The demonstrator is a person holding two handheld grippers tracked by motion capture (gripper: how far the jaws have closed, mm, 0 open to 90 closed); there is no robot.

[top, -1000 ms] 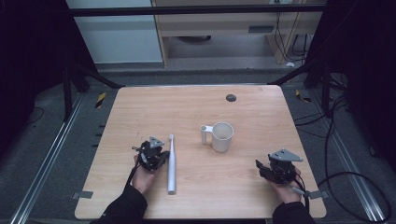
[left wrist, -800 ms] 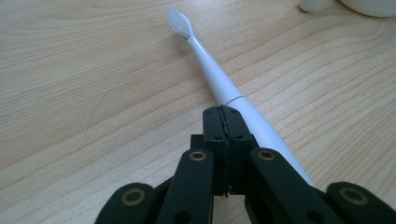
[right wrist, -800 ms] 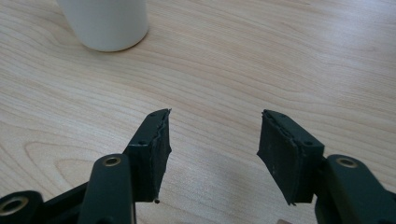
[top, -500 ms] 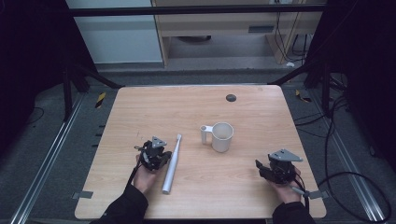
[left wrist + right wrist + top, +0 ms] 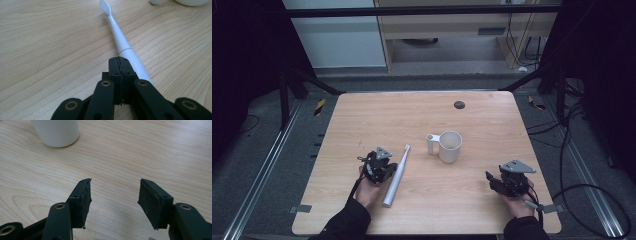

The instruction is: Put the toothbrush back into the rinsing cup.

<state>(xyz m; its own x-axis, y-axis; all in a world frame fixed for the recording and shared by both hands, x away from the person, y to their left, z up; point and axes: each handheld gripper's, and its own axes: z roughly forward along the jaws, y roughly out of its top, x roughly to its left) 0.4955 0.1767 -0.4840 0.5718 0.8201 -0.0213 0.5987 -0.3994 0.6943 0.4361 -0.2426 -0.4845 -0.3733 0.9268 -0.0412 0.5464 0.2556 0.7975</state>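
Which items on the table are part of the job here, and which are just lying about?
In play:
- white electric toothbrush, lying beside the shut left gripper
- white handled mug, upright mid-table
- right gripper, open, resting on the wooden table

Lying about:
- small dark round disc near the far edge

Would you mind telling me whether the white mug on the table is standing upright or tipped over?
Upright. In the high view the mug stands on its base on the table, its round mouth facing up and its handle out to one side.

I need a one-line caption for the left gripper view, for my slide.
Left gripper, jaws shut, beside a white electric toothbrush lying on the wooden table.
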